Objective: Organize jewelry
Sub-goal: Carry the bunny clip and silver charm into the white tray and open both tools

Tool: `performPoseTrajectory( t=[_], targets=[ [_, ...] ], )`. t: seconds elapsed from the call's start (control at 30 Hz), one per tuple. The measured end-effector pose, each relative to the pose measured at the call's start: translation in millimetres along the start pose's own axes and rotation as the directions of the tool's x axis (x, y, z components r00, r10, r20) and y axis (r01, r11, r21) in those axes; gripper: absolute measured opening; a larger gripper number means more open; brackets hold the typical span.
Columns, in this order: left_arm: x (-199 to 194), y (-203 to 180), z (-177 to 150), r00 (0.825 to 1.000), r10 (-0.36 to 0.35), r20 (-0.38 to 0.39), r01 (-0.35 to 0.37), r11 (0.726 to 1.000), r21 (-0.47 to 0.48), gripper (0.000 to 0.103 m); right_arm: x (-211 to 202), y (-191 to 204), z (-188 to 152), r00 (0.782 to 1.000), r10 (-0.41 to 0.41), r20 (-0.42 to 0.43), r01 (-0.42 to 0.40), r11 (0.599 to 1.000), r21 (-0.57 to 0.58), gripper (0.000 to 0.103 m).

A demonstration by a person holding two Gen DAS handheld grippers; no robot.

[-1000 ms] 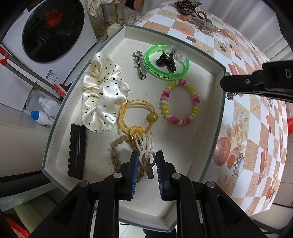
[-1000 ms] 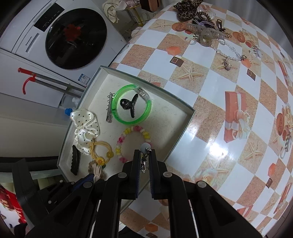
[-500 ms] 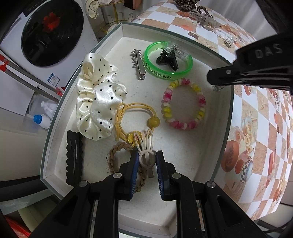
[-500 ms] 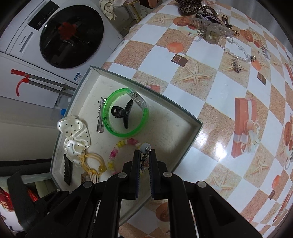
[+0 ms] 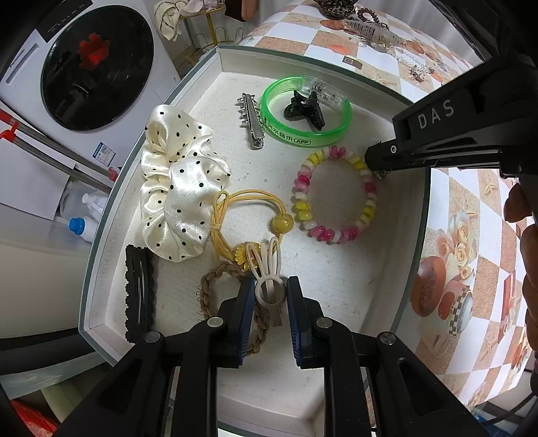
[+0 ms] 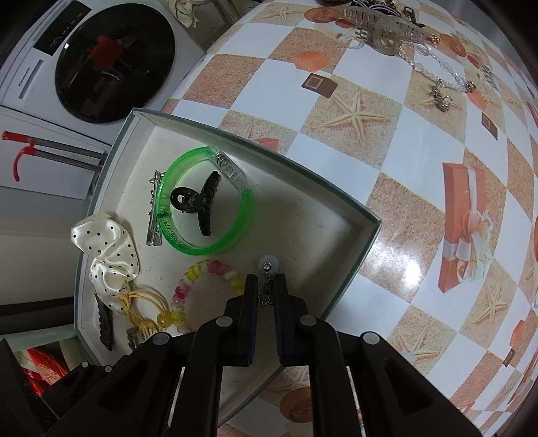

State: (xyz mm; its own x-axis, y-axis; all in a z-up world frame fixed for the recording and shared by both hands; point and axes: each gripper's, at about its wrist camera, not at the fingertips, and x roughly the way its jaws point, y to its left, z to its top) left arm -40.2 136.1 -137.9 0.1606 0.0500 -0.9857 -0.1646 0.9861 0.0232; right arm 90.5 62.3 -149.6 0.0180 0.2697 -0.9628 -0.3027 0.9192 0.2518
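The tray at the edge of the checked surface already holds most of the sorted pieces: a dotted cream scrunchie, a silver clip, a green bangle with a black claw clip inside it, a pink and yellow bead bracelet, a yellow hair tie, a braided tan hair tie and a black snap clip.

The left gripper points down into the tray and pinches a cream rabbit-ear hair clip above the braided tie, not yet let go. The right gripper is pressed together on a small chain earring with a pale round back, hanging over the tray just beside the bead bracelet.

Both pieces look close to being set down. More remains at the far side of the surface: a large pale claw clip, a clear beaded chain and some darker items too blurred to name.

The green bangle carries white lettering ending in "APP". The right gripper's side reads "DAS". The washing machine has a nameplate too small to read.
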Motion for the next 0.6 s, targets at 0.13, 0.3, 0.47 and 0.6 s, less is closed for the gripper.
performPoseTrajectory(
  t=[0.13,0.3,0.47,0.6],
  targets=[
    [-2,0,1,1.000,0.003,-0.006,-0.003,1.000,-0.001,0.025,3,-1,-1,1.000,0.000,-0.019,0.000,1.000,0.004,0.011],
    [-1,6,4,1.000,0.012,-0.014,-0.012,1.000,-0.006,0.025,1,-1,-1,0.999,0.012,-0.032,-0.012,1.000,0.006,0.015],
    [-5,9,4,1.000,0.021,-0.020,-0.022,1.000,-0.018,0.025,-18,6,-5,0.999,0.049,-0.009,-0.049,0.999,-0.006,0.053],
    [-11,12,2,0.999,0.028,-0.015,-0.029,0.999,-0.022,0.025,-34,10,-9,0.997,0.072,0.008,-0.072,0.997,-0.004,0.056]
  ],
)
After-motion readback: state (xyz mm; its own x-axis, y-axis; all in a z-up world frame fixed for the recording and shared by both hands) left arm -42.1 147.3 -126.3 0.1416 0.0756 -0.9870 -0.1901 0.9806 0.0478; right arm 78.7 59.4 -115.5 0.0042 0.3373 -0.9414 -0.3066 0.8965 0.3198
